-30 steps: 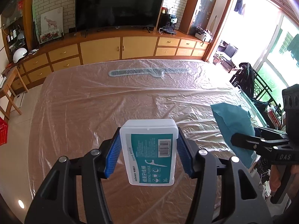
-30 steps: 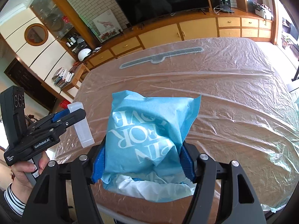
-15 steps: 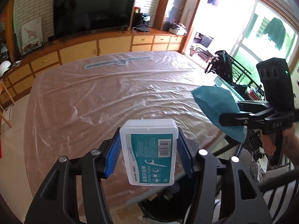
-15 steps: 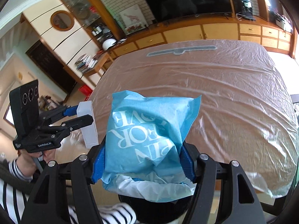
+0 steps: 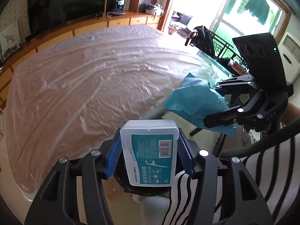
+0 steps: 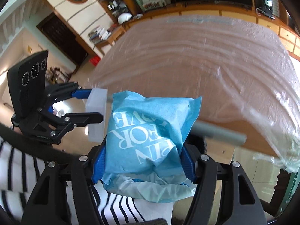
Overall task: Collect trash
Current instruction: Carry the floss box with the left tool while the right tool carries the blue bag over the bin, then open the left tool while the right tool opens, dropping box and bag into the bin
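A living room with a dark television (image 5: 65, 5) over a run of wooden cabinets (image 5: 120, 21) lies behind a large surface (image 5: 84, 86) covered in wrinkled clear plastic film. Bright glass doors (image 5: 241, 13) stand on the right of the left wrist view.

Two tools are in view, each carrying one piece of trash. The left tool (image 5: 149, 154) is clamped on one white dental floss box (image 5: 150, 151) with a teal label; its blue pads press the box's two long sides, and the box stands up between them, lid end farthest from the camera. Below the box a dark round rim, probably a bin, is partly hidden.

The right tool (image 6: 143, 162) is clamped on one crumpled blue wrapper (image 6: 148, 131) with white lettering, which bulges up and out of the pads, a paler torn layer hanging at its near end.

Both tools point steeply downward past the surface's near edge, side by side and near each other, each visible in the other's camera. A striped sleeve (image 5: 262, 168) shows beneath them. A grey bar (image 6: 219, 134) passes behind the wrapper.
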The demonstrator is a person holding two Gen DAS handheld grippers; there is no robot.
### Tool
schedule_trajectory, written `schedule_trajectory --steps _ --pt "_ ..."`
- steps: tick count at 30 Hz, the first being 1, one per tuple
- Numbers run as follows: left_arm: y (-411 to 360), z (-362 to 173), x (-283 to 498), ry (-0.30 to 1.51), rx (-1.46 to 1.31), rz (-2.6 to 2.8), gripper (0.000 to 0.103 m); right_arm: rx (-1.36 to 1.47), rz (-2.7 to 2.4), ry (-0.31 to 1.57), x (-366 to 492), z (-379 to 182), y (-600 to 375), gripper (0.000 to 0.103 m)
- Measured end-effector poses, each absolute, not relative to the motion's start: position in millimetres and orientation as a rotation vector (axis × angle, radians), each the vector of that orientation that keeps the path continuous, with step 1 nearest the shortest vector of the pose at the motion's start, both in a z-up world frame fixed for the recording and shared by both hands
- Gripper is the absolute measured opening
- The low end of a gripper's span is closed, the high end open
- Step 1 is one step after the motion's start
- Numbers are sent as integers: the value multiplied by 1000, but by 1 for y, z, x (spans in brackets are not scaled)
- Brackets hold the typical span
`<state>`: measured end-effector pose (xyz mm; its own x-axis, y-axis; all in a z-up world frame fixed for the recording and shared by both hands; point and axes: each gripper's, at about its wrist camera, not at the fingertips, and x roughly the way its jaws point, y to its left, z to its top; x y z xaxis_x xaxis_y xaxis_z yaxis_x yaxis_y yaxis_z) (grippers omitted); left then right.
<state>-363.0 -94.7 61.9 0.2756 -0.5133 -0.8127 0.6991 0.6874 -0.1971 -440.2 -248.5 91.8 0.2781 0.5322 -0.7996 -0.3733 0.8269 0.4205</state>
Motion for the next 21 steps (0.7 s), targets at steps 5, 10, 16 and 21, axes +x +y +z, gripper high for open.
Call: schedule_trajectory --steps 5,10,16,21 --pt "-101 24 -369 1070 265 -807 56 114 592 1213 -451 62 -239 65" --pt "-110 -6 -372 1094 324 -778 56 85 566 1260 -451 34 -233 65" --pt "-117 -36 -363 1129 342 -741 56 108 513 1283 -439 6 -231 65" --pt "-113 -47 -361 1166 329 -746 75 124 478 1320 -432 -8 -225 84"
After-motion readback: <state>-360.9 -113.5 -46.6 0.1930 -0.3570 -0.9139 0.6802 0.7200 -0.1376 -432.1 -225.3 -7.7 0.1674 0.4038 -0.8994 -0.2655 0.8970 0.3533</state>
